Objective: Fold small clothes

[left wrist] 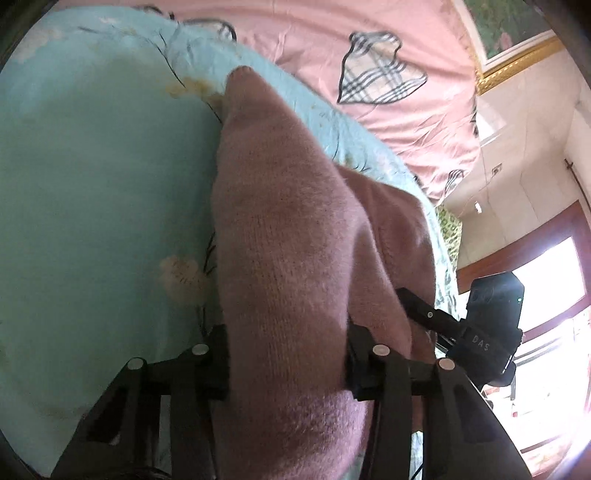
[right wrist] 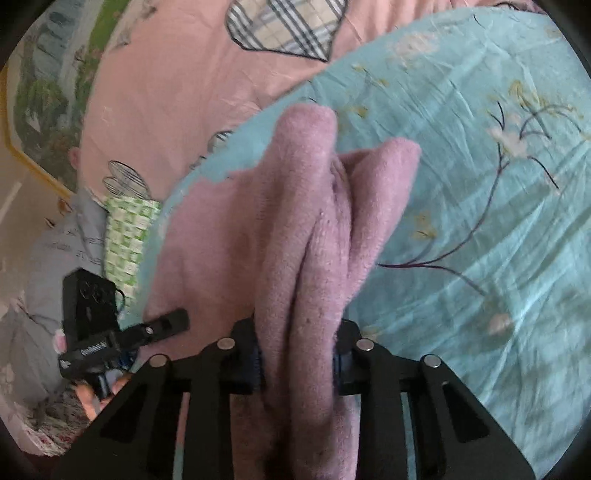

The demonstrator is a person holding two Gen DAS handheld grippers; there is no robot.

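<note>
A mauve knitted garment [left wrist: 280, 203] lies bunched on a light blue flowered sheet [left wrist: 92, 184]. In the left wrist view a thick fold of it fills the gap of my left gripper [left wrist: 288, 354], whose pads press on both sides. The right wrist view shows the same garment [right wrist: 295, 206] in several upright folds, with my right gripper [right wrist: 297, 354] shut on them. Each view also catches the other hand's gripper beside the garment: the right one [left wrist: 480, 332], the left one [right wrist: 122, 332]. The fabric hides all the fingertips.
A pink duvet [left wrist: 369, 37] with plaid hearts lies beyond the blue sheet [right wrist: 480, 240]. A green-and-white checked cloth [right wrist: 129, 229] sits at the sheet's edge. A gold-framed picture [left wrist: 517, 33] hangs on the wall, and a bright window [left wrist: 546, 288] is at the right. A hand [right wrist: 92, 402] holds the left gripper.
</note>
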